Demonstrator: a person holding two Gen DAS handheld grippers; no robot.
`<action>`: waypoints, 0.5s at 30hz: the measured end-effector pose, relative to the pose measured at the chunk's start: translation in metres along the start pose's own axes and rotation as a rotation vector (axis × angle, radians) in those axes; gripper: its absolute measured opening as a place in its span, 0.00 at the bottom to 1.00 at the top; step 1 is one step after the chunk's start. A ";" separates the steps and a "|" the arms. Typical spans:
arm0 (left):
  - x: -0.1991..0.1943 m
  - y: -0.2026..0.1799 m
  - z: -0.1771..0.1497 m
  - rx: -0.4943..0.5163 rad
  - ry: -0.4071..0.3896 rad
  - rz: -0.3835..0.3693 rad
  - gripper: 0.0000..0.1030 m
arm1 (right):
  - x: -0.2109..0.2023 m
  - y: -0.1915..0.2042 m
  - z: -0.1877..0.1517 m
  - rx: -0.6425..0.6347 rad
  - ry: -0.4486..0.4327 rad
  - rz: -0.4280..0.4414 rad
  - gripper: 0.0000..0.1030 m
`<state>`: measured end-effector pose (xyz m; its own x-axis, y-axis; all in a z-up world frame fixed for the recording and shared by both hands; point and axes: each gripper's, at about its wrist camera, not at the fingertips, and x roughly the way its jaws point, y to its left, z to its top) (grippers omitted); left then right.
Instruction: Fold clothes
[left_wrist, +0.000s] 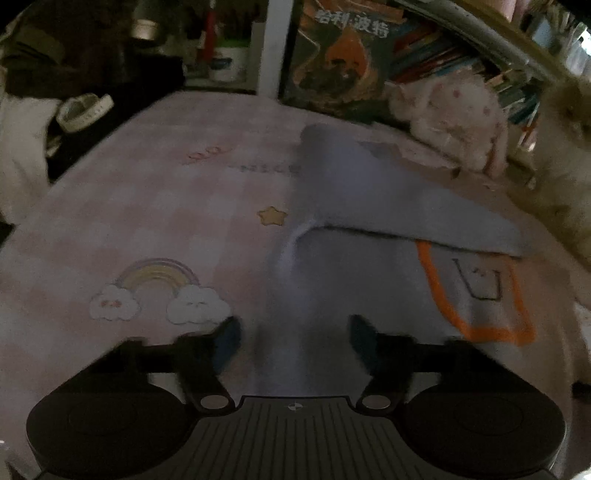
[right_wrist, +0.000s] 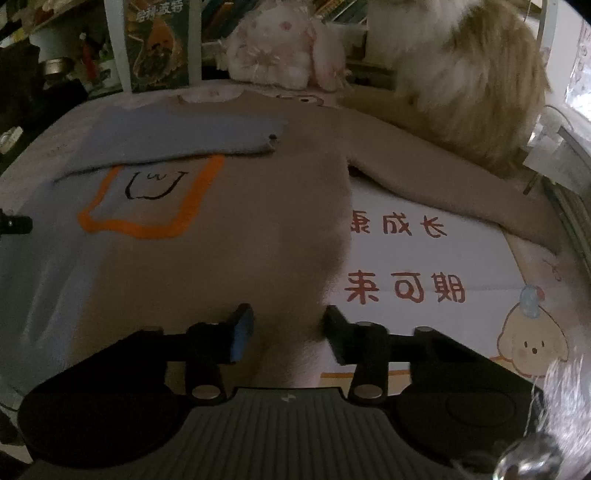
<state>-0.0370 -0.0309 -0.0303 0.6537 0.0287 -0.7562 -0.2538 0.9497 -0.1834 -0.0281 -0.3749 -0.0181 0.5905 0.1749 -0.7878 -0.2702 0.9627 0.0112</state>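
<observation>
Sweater (right_wrist: 221, 229) hem lies between both parted claws (left_wrist: 295, 345) (right_wrist: 289, 334); mat (right_wrist: 424, 258) reads "成长".

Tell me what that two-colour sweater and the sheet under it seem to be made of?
The sweater looks like a soft, fuzzy knit, perhaps wool or acrylic: matte, with hazy edges. The sheet looks like smooth printed cotton or a similar woven fabric: flat, pale pink checks with a rainbow printed on it.
</observation>
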 end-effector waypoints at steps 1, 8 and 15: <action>0.001 0.001 0.001 0.000 0.005 -0.017 0.18 | 0.000 0.002 0.000 0.016 0.001 0.000 0.23; 0.000 0.016 0.006 0.015 -0.013 -0.065 0.05 | 0.001 0.018 0.003 0.062 0.010 -0.026 0.13; 0.000 0.064 0.025 -0.009 -0.037 -0.034 0.05 | 0.008 0.061 0.004 0.039 0.006 0.033 0.13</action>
<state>-0.0356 0.0381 -0.0263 0.6879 0.0076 -0.7258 -0.2366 0.9476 -0.2144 -0.0370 -0.3143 -0.0209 0.5775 0.2060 -0.7900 -0.2595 0.9638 0.0616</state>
